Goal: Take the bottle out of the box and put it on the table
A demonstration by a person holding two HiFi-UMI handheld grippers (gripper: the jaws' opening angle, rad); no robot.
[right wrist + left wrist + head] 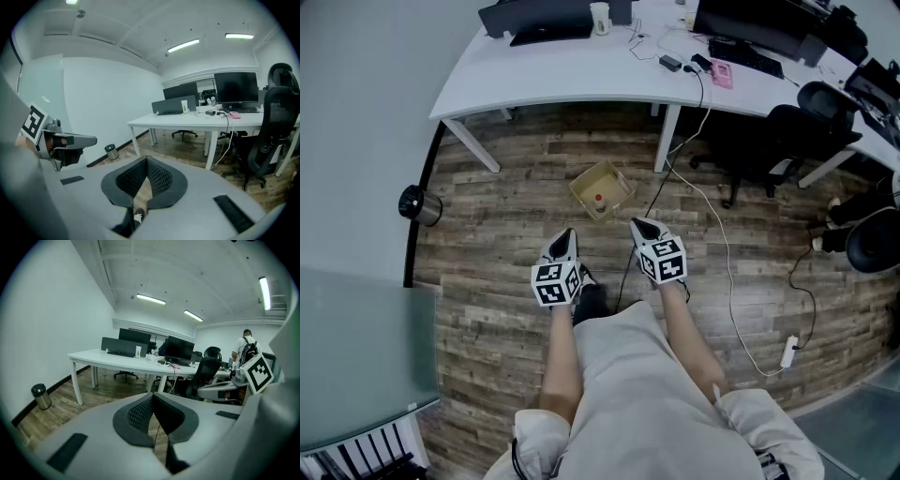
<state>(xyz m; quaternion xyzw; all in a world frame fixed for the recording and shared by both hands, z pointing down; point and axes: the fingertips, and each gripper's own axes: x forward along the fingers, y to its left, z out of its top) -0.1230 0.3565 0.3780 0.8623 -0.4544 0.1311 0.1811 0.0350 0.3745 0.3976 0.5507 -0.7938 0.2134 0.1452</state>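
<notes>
- Standing short of the work, you have not begun the task. The open tan cardboard box (602,190) sits on the wood-plank floor beyond both grippers, just on the near side of the curved white table (581,66).
- The small red-capped bottle (600,199) is inside that box. It looks upright, but it is too small in the head view to confirm.
- Your left gripper (567,233) is held low in front of you. Its jaws meet at the tips with nothing between them, and only floor shows through the gap behind the pads in the left gripper view.
- Your right gripper (639,225) is beside it to the right. It is also closed tip to tip and empty.
- Neither gripper touches the box or the bottle, and both are clearly apart from them.
- The table's left stretch is largely bare, while monitors and small items crowd its far right. In my judgement the bare stretch suits the set-down.
- A white cable (727,272) trails across the floor to the right of the box, so mind it as you approach.
- Nothing is done. You have yet to:
  - move in and open one gripper;
  - grip the bottle and lift it clear of the box;
  - carry it to the table and set it down.
</notes>
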